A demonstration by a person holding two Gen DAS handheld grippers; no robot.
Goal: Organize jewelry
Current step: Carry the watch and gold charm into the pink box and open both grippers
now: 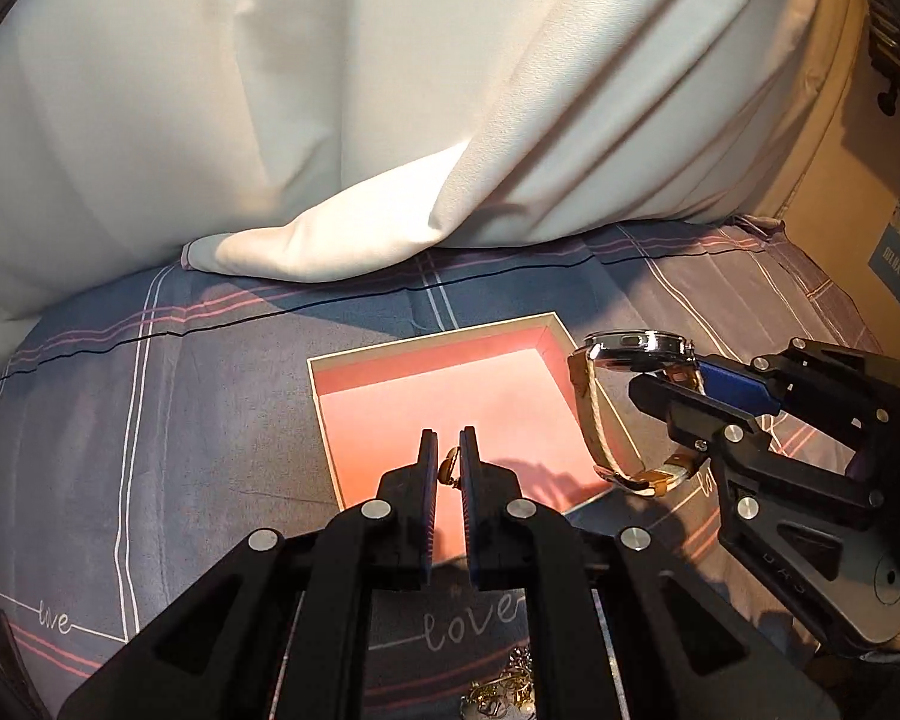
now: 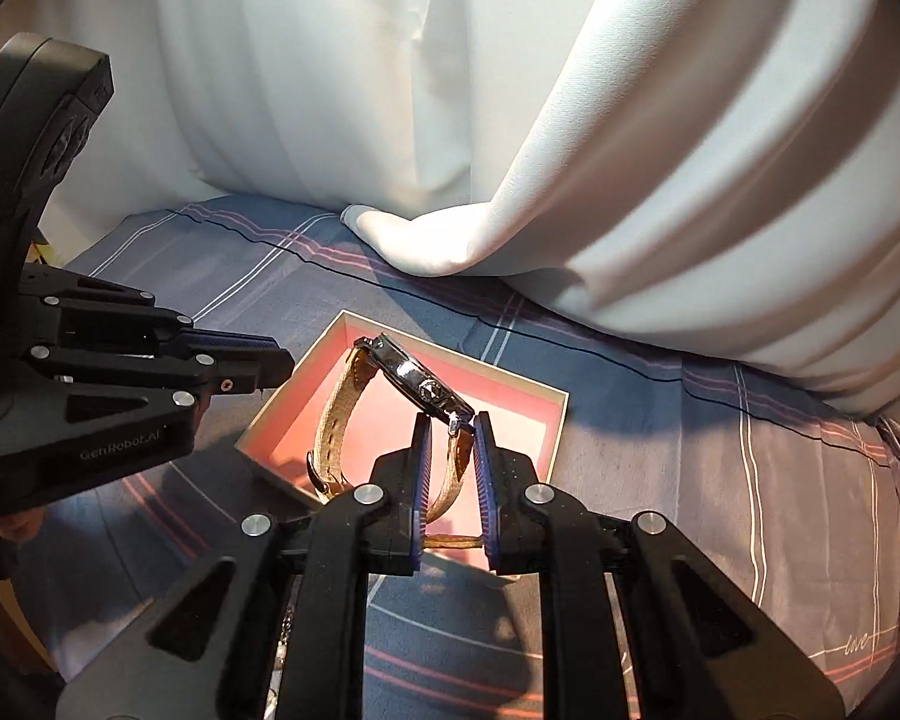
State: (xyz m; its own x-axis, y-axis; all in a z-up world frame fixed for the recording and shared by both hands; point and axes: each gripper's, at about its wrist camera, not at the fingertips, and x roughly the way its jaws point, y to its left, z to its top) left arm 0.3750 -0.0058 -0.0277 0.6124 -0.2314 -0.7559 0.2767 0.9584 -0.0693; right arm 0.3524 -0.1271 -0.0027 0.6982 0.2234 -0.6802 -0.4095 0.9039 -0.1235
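Watch (image 2: 414,381) in the air, folks: silver case, tan strap, pinched by the strap just under the case between the blue pads (image 2: 483,468) of the right gripper (image 2: 450,438), jaws drawn narrow around it. The case tilts, its metal side glinting, and the strap loops down with its buckle end dangling loose. From the left wrist view the same watch (image 1: 627,354) hangs right at the right-hand wall of the box, part over the rim, and the right gripper (image 1: 666,381) reaches in from that side.

The box (image 1: 555,354) sits open on the bed, a shallow square tray with a cream rim and a pink lining, its floor bare where it shows. In the right wrist view the box (image 2: 561,405) lies directly beneath the watch.

Now the left gripper (image 1: 448,462): it hovers above the near part of the box, fingers almost together, and there is a small gold piece (image 1: 450,461) nipped between them. Too tiny to say what sort of jewelry it is. Seen from the right wrist view, the left gripper (image 2: 270,369) points in over the box's left corner.

Down at the bottom edge, a heap of gold jewelry (image 1: 501,687) lies on the bedsheet (image 1: 150,420), grey-blue with pink and white lines and the word "love" stitched in. White curtain (image 1: 330,90) drapes behind, its hem resting on the sheet.
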